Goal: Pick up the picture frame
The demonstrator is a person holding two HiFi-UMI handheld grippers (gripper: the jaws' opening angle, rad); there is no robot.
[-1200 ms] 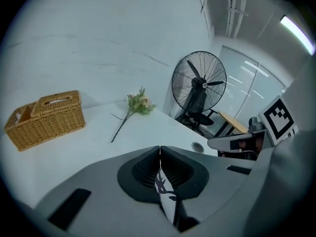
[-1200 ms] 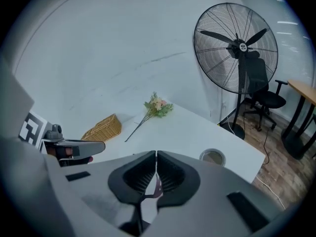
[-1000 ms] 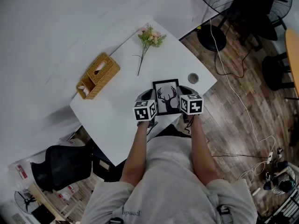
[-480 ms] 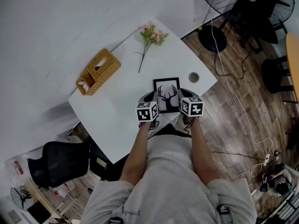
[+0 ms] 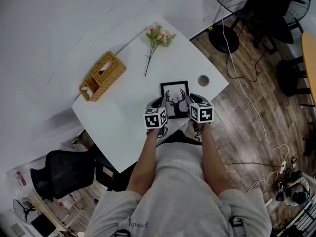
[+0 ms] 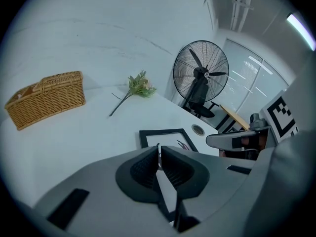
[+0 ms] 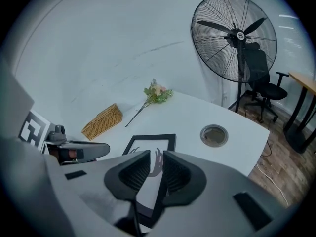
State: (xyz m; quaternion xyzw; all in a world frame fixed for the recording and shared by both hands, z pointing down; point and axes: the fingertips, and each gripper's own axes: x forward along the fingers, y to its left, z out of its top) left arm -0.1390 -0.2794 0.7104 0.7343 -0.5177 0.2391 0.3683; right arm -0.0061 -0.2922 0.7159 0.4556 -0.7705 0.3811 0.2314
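- The picture frame (image 5: 175,98) lies flat at the near right of the desk (image 5: 118,117), deer print up. Its near corners sit between the two grippers.
- The left gripper (image 6: 159,149) has its fingers together, pinched on the frame's left border. This is judged to be the only hold at present.
- The right gripper (image 7: 157,158) has just been opening its fingers. The frame's right border sits in the gap, with the pads not pressing.
- Judgement: with one side clamped, the frame is not yet secured for a level lift.
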